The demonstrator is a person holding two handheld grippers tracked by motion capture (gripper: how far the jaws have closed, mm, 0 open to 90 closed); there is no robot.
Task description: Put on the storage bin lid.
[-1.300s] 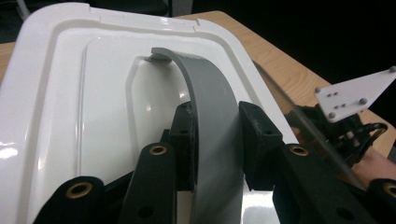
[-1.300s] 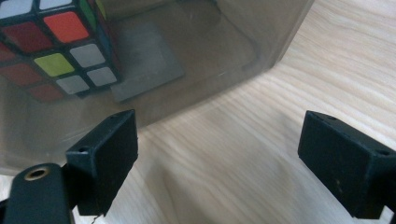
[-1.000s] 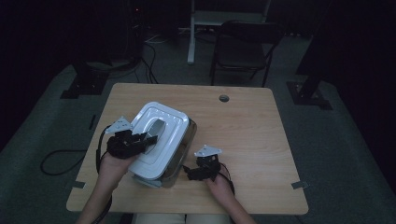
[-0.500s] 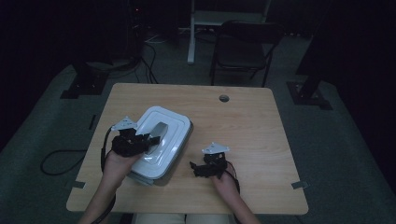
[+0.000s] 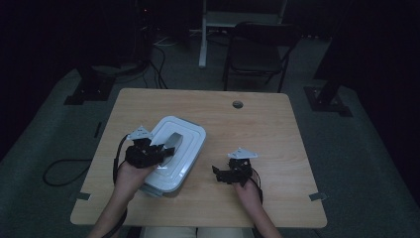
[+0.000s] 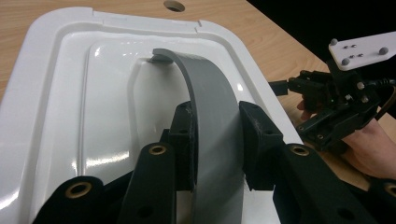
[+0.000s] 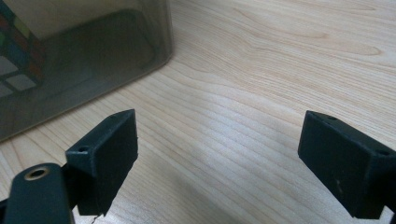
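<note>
Wooden rectangular surface [image 5: 277, 129] seen from above; a white rectangular plastic storage box with a smoky translucent body and a white lid [image 5: 173, 153] lies toward its 8 o'clock portion, long axis running roughly 1 to 7 o'clock. A curved grey plastic carry handle [image 6: 212, 112] arches up from the recessed middle of the lid. The left tool [image 6: 215, 135] comes in from the 7 o'clock side of the box and pinches that handle: in the left gripper view both black pads press flat against the two faces of the grey strap, jaws drawn in tight on it. In the high view the left tool [image 5: 161, 151] sits over the lid's near half, the hand behind it at the box's near corner. The right tool [image 5: 223, 173] rests low over bare wood at about 3 o'clock of the box, near it but apart. In the right gripper view its jaws stand widely spread with nothing between them, wood grain showing in the gap; the box's dark translucent wall [image 7: 84, 60] is at 10 o'clock, with coloured squares of some object inside, too partial to identify. A small round hole [image 5: 237, 104] marks the surface near its far edge.
</note>
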